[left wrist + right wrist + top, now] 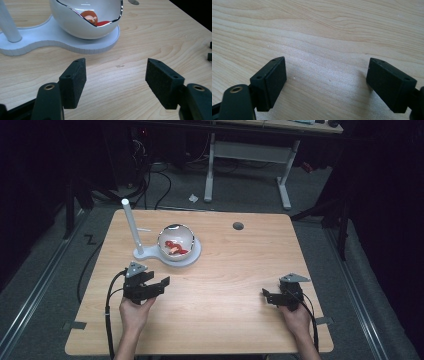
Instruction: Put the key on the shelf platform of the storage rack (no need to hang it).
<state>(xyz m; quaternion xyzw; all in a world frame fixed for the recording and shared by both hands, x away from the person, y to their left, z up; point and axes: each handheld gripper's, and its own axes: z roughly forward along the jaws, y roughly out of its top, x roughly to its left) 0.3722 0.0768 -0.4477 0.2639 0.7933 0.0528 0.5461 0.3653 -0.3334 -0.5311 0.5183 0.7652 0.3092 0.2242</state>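
A white bowl-shaped shell [176,241] with a chrome rim sits on a flat white base [192,258] that also carries an upright white post [131,226]. Inside the shell lies a small red and orange object [175,248], seen close up as an orange piece [90,16] in the left gripper view. My left gripper [157,281] rests near the table's front left, a short way in front of the base, jaws open with bare wood between them [116,75]. My right gripper [268,296] sits at the front right, open over bare table [327,77].
The wooden table [235,270] has a round grey grommet [238,226] near its far edge. Beyond it stands a white-legged desk [250,155] with cables on the floor. Both hands rest near the front edge.
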